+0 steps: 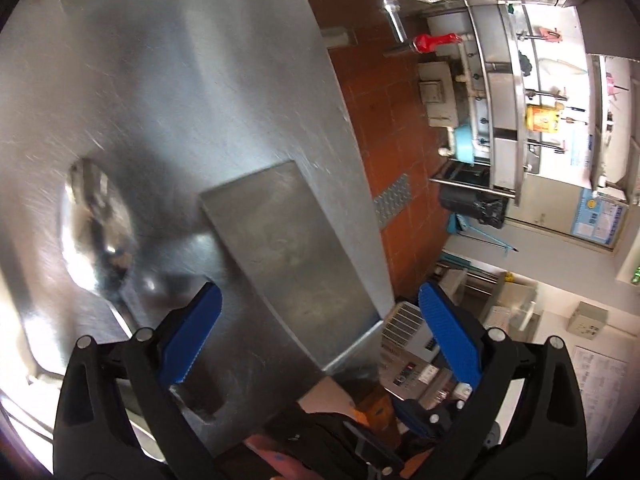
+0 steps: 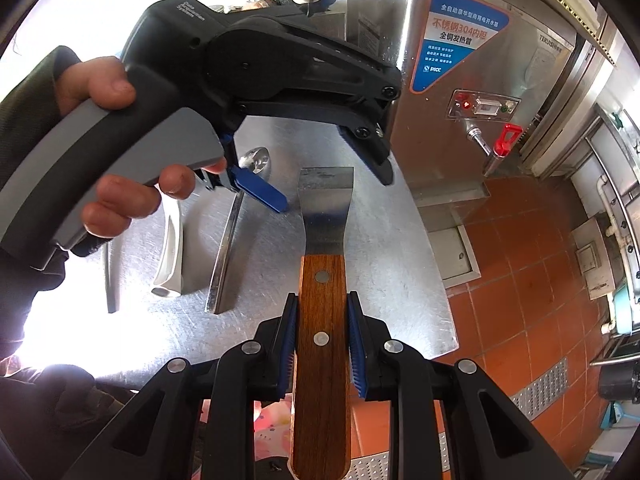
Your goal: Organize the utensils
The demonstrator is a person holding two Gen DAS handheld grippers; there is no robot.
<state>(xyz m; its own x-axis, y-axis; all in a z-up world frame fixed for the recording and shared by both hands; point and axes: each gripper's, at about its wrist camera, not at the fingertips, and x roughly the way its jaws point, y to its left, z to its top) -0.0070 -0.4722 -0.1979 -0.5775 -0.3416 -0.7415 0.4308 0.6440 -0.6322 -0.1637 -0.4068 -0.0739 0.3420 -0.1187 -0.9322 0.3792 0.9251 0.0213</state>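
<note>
The right gripper (image 2: 322, 340) has its blue pads pressed against both sides of the wooden handle of a scraper (image 2: 324, 240), whose flat steel blade points away across the steel table (image 2: 384, 248). Gripping low on the handle probably keeps the blade level and free, so it can be laid down flat beside the others.

To the left on the table lie a spoon (image 2: 236, 224) and a white-handled utensil (image 2: 170, 248), roughly side by side with their handles toward the near edge; they look like a row that the scraper may be meant to join.

The left gripper (image 2: 332, 168) hangs above the far end of the blade with its jaws spread wide and nothing between them. In its own view the blade (image 1: 288, 240) sits between the open fingers (image 1: 192, 340), with the spoon bowl (image 1: 96, 224) blurred at the left. I judge it is poised to steady or take the blade end. A steel water boiler (image 2: 472, 80) stands at the far right.
</note>
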